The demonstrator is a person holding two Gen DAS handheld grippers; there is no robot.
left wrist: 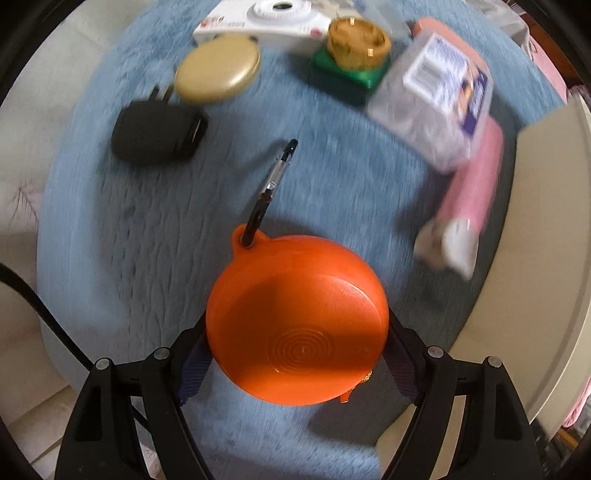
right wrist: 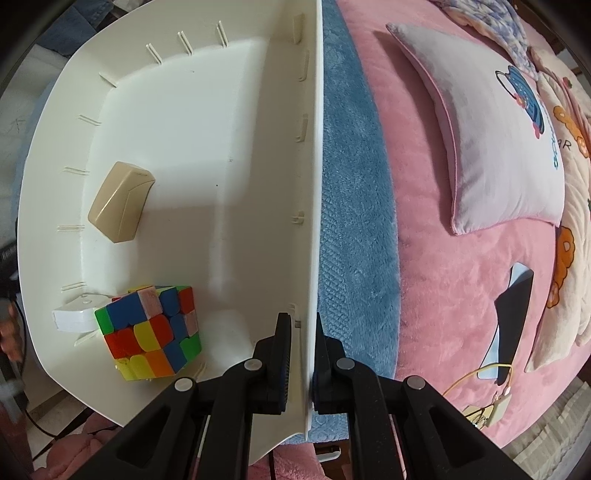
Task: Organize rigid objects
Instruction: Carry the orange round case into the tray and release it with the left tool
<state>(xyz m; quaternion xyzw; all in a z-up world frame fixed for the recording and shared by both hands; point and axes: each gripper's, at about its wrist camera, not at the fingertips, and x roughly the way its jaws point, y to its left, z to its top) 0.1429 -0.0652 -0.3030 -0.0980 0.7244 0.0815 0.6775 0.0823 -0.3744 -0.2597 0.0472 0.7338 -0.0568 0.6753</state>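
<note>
An orange round disc point(left wrist: 295, 332) with a loop and a black clip point(left wrist: 273, 181) hangs above the blue rug point(left wrist: 129, 240). My left gripper point(left wrist: 299, 350) is shut on its two sides. In the right wrist view my right gripper point(right wrist: 301, 328) is shut on the upright side wall of the white bin point(right wrist: 314, 166). Inside the bin lie a colour cube point(right wrist: 151, 328), a beige block point(right wrist: 122, 201) and a small white piece point(right wrist: 74, 315). The bin's rim point(left wrist: 546, 258) shows at the right of the left wrist view.
On the rug lie a black pouch point(left wrist: 159, 134), a tan oval case point(left wrist: 218, 70), a white box point(left wrist: 266, 18), a wicker basket point(left wrist: 358, 40) on a green box, a plastic-wrapped pack point(left wrist: 436, 99) and a pink item point(left wrist: 476, 184). A pillow point(right wrist: 491, 129) and dark slab point(right wrist: 513, 314) lie on the pink bedding.
</note>
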